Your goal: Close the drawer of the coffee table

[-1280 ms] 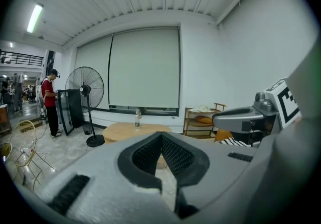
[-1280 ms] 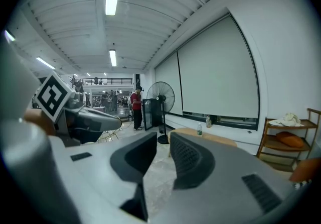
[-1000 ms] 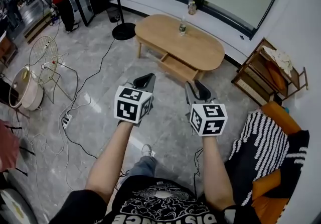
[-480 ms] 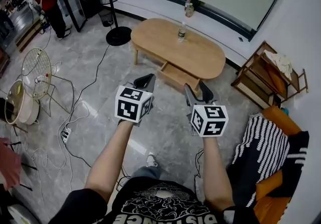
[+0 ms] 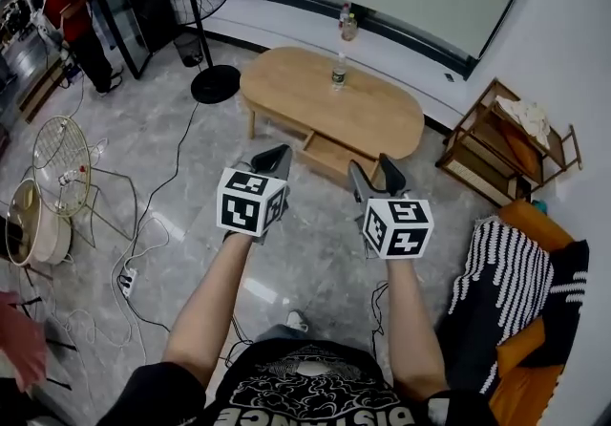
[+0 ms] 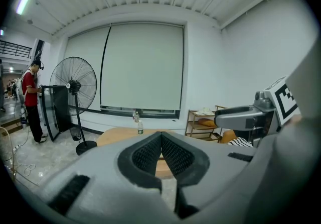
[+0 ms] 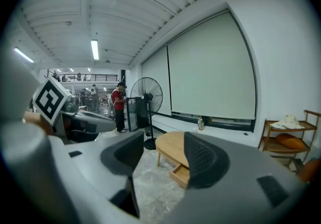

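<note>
Two bare arms reach up from the bottom of the head view to the middle of the picture. They are side by side and a little apart. Each hand holds a tool with a black and white cube on top. Both tools point up the picture at the wooden worktop (image 5: 368, 109) and tip down a little.

The left tool (image 5: 277, 153) is closed. In its own view the two black pads meet at the tips, and nothing is between them.

The right tool (image 5: 372, 167) is open. Its jaws have just been opening, and nothing is between them. Through the gap, its own view shows the floor and the worktop.

The drawer (image 5: 322, 153) is just above the middle of the head view. It sticks out from under the near side of the worktop, so it is open. Neither tool touches it. The tip of the left tool shows just left of it in the picture.

A small bottle (image 5: 337, 73) stands on the worktop.
</note>
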The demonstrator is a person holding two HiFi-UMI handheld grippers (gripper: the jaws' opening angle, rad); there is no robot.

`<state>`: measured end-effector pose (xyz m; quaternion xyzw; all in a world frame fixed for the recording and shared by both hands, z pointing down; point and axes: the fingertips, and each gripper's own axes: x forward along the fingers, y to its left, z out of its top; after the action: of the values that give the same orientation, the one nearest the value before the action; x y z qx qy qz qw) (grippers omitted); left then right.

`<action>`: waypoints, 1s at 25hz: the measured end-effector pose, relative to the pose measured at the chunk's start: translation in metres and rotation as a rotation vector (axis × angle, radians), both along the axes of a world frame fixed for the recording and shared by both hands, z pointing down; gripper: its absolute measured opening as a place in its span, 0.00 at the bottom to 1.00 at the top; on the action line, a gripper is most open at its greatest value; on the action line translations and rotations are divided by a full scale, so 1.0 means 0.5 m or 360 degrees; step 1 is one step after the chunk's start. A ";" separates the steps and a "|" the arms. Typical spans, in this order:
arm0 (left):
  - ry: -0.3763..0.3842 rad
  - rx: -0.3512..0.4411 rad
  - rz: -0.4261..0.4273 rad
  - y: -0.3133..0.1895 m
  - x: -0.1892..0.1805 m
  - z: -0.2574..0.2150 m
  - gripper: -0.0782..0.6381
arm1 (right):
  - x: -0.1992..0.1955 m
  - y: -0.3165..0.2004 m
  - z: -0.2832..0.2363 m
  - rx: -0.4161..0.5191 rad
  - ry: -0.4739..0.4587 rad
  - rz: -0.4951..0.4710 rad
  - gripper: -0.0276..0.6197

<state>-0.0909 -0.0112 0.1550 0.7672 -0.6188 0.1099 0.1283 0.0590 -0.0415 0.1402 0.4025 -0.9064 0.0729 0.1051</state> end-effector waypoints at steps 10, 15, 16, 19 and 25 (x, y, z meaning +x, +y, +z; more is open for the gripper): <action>-0.0022 0.0005 0.0073 -0.052 0.003 0.002 0.11 | 0.000 -0.041 -0.004 0.0008 -0.0025 0.0063 0.46; -0.0052 0.0003 0.0114 -0.103 0.015 0.010 0.11 | 0.009 -0.092 0.005 0.0004 -0.0047 0.0110 0.46; -0.0056 0.0003 0.0119 -0.116 0.014 0.012 0.11 | 0.009 -0.106 0.007 0.0004 -0.0053 0.0122 0.47; -0.0068 -0.0002 0.0132 -0.163 0.006 0.021 0.11 | 0.004 -0.155 0.015 0.0005 -0.0063 0.0146 0.47; -0.0078 0.0000 0.0168 -0.310 -0.022 0.031 0.11 | -0.015 -0.293 0.033 -0.0003 -0.0074 0.0200 0.48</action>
<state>-0.1018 -0.1660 0.1704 0.7957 -0.5805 0.1354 0.1071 0.0517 -0.1881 0.1569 0.4566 -0.8815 0.0896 0.0797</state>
